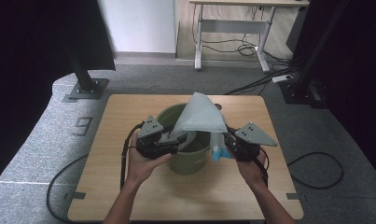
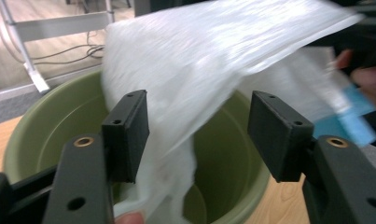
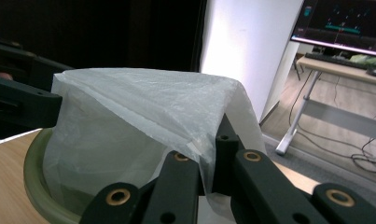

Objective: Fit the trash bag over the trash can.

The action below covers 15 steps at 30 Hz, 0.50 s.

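A green bucket (image 1: 190, 161) (image 2: 50, 126) (image 3: 34, 172) stands in the middle of the wooden table (image 1: 129, 186). A thin white plastic bag (image 1: 199, 114) (image 2: 199, 60) (image 3: 143, 107) is held up over it, its lower part hanging down into the bucket. My right gripper (image 1: 227, 137) (image 3: 204, 158) is shut on the bag's edge at the bucket's right side. My left gripper (image 1: 176, 142) (image 2: 199, 130) is at the bucket's left rim with its jaws open; the bag hangs between them, against the left pad (image 2: 127, 130).
A blue and white packet (image 1: 217, 151) (image 2: 349, 116) stands against the bucket's right side, by my right hand. Black stand bases (image 1: 85, 86) and cables lie on the carpet around the table. A white-legged desk (image 1: 232, 23) stands far behind.
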Available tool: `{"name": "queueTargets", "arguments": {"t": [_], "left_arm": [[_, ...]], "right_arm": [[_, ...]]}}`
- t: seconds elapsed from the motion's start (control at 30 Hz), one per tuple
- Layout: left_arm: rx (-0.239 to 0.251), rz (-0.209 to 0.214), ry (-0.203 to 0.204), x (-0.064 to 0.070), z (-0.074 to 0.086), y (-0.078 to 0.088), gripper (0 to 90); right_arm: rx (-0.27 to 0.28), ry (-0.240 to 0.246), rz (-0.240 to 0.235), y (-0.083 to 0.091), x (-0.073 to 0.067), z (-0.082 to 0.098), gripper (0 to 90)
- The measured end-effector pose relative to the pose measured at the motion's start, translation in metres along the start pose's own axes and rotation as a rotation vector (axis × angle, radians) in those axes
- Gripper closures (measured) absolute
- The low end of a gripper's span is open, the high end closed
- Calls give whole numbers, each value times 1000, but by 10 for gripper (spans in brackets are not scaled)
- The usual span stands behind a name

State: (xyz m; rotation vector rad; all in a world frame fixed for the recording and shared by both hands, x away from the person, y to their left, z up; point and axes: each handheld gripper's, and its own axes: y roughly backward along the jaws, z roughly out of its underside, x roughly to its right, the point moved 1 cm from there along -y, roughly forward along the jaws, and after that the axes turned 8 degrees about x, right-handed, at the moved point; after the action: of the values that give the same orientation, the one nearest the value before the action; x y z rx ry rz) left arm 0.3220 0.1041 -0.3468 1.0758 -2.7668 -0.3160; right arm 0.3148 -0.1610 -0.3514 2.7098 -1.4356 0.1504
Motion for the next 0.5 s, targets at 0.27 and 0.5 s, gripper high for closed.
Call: {"name": "queueTargets", "arguments": {"t": [0.27, 0.5], "left_arm": [[-21, -3, -6, 5, -6, -17, 415], [-20, 6, -3, 6, -4, -23, 689]], "right_arm": [[-12, -2, -39, -4, -5, 2, 886], [-14, -17, -93, -2, -6, 13, 885]]}}
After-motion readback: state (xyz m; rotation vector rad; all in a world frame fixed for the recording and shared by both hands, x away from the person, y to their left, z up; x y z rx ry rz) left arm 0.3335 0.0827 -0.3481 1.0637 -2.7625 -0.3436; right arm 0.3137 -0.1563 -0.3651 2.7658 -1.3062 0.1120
